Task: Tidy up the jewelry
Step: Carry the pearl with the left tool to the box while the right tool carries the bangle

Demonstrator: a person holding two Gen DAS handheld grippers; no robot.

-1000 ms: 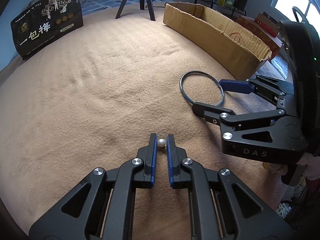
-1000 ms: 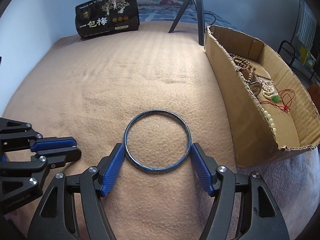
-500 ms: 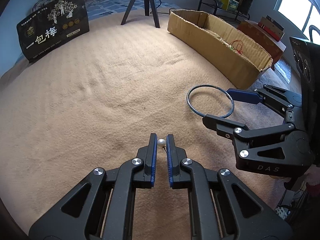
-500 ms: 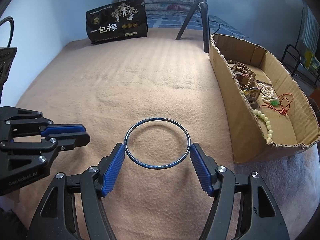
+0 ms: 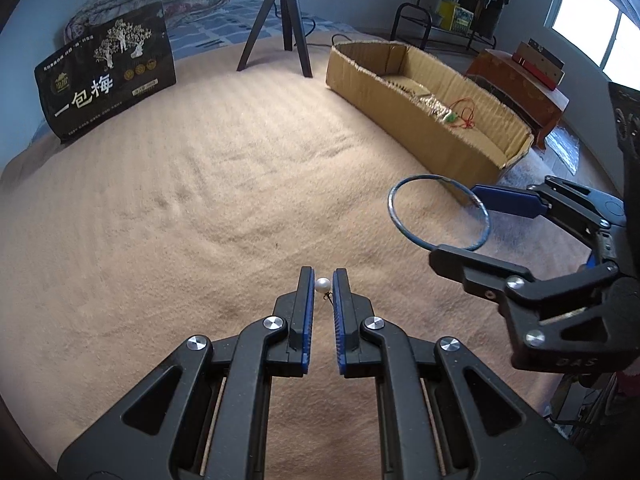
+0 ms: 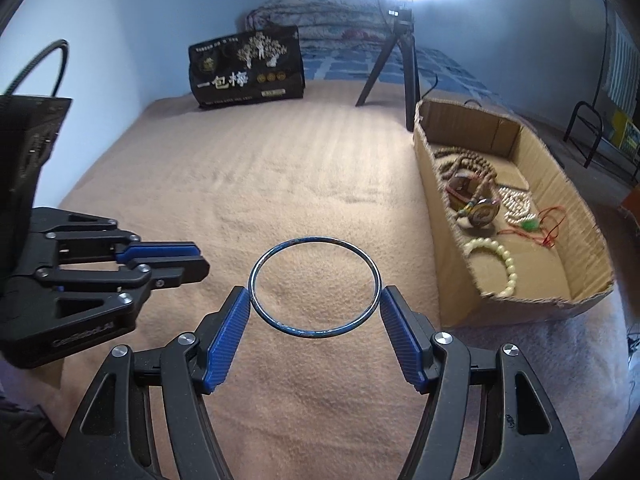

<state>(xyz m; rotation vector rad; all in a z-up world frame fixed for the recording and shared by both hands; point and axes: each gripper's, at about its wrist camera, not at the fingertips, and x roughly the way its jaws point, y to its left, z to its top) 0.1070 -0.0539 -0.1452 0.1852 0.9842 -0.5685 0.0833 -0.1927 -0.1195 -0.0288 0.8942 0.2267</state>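
My left gripper (image 5: 322, 276) is shut on a small white pearl earring (image 5: 322, 285) and holds it above the tan blanket. My right gripper (image 6: 314, 300) is shut on a thin blue bangle (image 6: 314, 286), pinched across its width and lifted off the blanket. The bangle also shows in the left wrist view (image 5: 438, 211), held by the right gripper (image 5: 460, 224). The left gripper shows at the left of the right wrist view (image 6: 192, 258). A long cardboard box (image 6: 452, 264) at the right holds bead strands, a white bead bracelet (image 6: 500, 256) and a red cord.
A tan blanket (image 5: 200, 208) covers the bed. A black printed bag (image 5: 108, 88) stands at the back left. A black tripod (image 5: 280, 28) stands behind the box (image 5: 384, 92). A wooden bench (image 5: 516, 80) and a clothes rack are beyond the bed's right side.
Both grippers have risen off the blanket with their items. The bangle and the pearl earring are now held higher, and more of the box's inside shows.
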